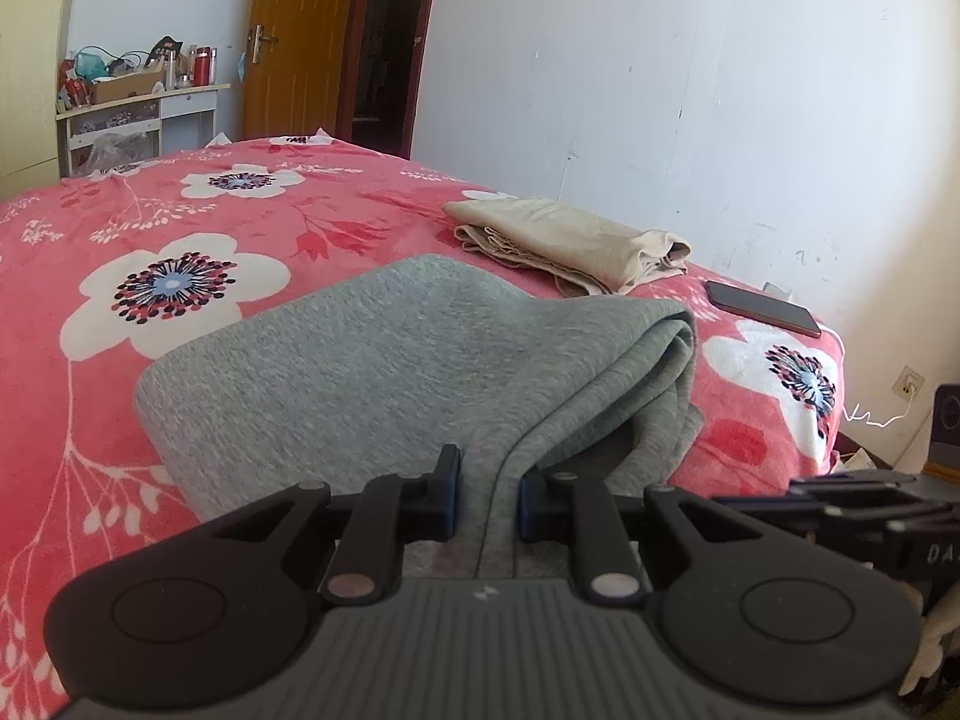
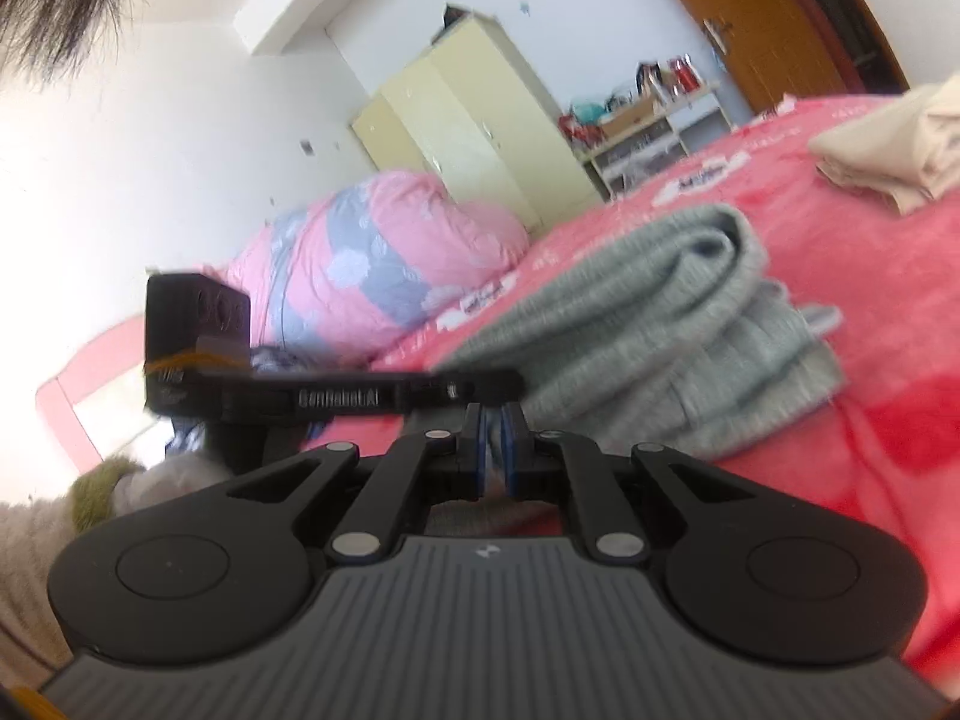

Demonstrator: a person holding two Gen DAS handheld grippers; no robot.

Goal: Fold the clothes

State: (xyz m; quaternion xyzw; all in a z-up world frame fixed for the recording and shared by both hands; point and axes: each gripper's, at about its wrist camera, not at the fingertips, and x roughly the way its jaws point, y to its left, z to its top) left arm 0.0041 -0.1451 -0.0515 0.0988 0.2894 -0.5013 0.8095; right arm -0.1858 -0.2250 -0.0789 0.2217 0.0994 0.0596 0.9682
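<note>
A grey sweatshirt (image 1: 384,360) lies folded in thick layers on the pink floral bed (image 1: 180,228). My left gripper (image 1: 489,483) is shut on its near edge, with a seam running between the blue pads. In the blurred right wrist view the same grey sweatshirt (image 2: 648,324) rests just ahead. My right gripper (image 2: 493,441) has its pads nearly together with a sliver of grey cloth between them. The left tool's black body (image 2: 336,399) crosses just beyond the right fingers. A beige garment (image 1: 570,246) lies folded farther back.
A dark phone (image 1: 762,307) lies near the bed's right edge, and a white cable (image 1: 876,417) hangs to a wall socket. A bundled pink duvet (image 2: 372,264) sits at the head end. A cluttered white desk (image 1: 138,108) and a brown door (image 1: 294,42) stand beyond the bed.
</note>
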